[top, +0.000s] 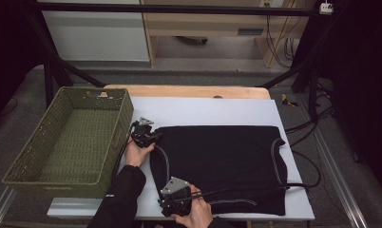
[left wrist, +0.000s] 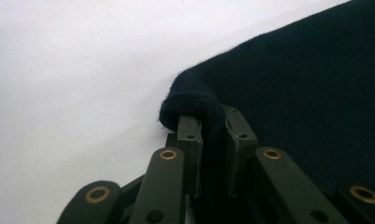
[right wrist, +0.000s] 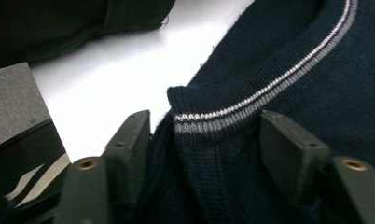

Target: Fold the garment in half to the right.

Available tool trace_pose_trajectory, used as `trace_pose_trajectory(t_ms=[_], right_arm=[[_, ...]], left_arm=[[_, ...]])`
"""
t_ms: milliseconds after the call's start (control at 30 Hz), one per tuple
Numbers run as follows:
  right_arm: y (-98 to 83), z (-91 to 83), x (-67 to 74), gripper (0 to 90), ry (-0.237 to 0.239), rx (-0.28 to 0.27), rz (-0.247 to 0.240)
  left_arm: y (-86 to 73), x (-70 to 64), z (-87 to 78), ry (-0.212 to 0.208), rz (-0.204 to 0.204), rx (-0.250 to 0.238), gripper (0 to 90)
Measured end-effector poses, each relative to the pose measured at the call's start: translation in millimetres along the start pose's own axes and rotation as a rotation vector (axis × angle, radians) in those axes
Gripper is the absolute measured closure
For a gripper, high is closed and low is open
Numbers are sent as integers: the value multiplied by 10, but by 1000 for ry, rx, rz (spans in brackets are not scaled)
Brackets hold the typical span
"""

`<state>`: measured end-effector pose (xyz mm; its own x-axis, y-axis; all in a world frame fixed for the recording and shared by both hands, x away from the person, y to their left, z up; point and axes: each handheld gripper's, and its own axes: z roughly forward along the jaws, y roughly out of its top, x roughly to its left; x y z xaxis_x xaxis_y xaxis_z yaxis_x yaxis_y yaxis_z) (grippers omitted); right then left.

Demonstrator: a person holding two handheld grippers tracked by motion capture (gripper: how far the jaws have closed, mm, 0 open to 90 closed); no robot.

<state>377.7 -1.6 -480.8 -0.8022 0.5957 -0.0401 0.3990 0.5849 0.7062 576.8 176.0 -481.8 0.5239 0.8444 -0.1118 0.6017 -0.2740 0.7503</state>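
A dark navy sweater (top: 217, 161) lies flat on the white table cover (top: 203, 111). My left gripper (top: 153, 137) is at the sweater's far left corner. In the left gripper view its jaws (left wrist: 212, 122) are shut on a rolled fold of the knit (left wrist: 307, 93). My right gripper (top: 164, 203) is at the near left corner, by the table's front edge. In the right gripper view its jaws (right wrist: 209, 126) stand apart on either side of the hem corner (right wrist: 316, 102) and its grey-striped band (right wrist: 251, 100). The cloth bunches between the pads, unclamped.
A green woven basket (top: 125, 118) stands at the table's left, close to my left hand. Black cables trail from both grippers across the sweater. A person's dark sleeve (right wrist: 59, 23) lies just beyond the right gripper. Dark frame posts stand behind the table.
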Motion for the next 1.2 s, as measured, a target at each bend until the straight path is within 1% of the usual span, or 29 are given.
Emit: trace_pose_trajectory(t_ms=[133, 200, 267, 367, 433, 600, 633, 700, 767, 833, 1067, 1167, 1200], right_arm=[[8, -15, -13, 473, -2, 7, 1], [17, -27, -26, 562, -12, 18, 2], [22, -33, -44, 624, -22, 23, 2], [19, -40, -66, 699, -34, 24, 7], [11, -42, -83, 724, -32, 18, 19], [13, -42, -105, 754, -29, 16, 26], [9, -43, -111, 757, -28, 13, 36], [-2, -44, -136, 761, -12, 2, 56], [-6, -47, -181, 763, 17, -4, 83], [2, -55, -212, 765, 39, 2, 102], [39, -86, -267, 769, 79, 21, 132], [57, -112, -283, 770, 98, 15, 145], [65, -122, -288, 770, 104, 12, 157]], left_arm=[[1, -1, -1, -2, -8, 1, 798], [4, -5, -1, 0, -8, 2, 802], [7, -8, -2, 1, -10, 5, 805], [7, -8, -3, 0, -14, 6, 809], [9, -3, -4, -3, -25, 7, 809], [12, 9, -7, -10, -50, 9, 811], [13, 9, -7, -10, -55, 9, 812], [15, 11, -10, -11, -59, 12, 812], [23, 18, -12, -14, -78, 16, 817], [27, 29, -18, -20, -88, 17, 821], [59, 31, -80, -21, -85, 7, 830], [87, 30, -119, -19, -81, 10, 832], [104, 27, -134, -18, -77, 10, 832]])
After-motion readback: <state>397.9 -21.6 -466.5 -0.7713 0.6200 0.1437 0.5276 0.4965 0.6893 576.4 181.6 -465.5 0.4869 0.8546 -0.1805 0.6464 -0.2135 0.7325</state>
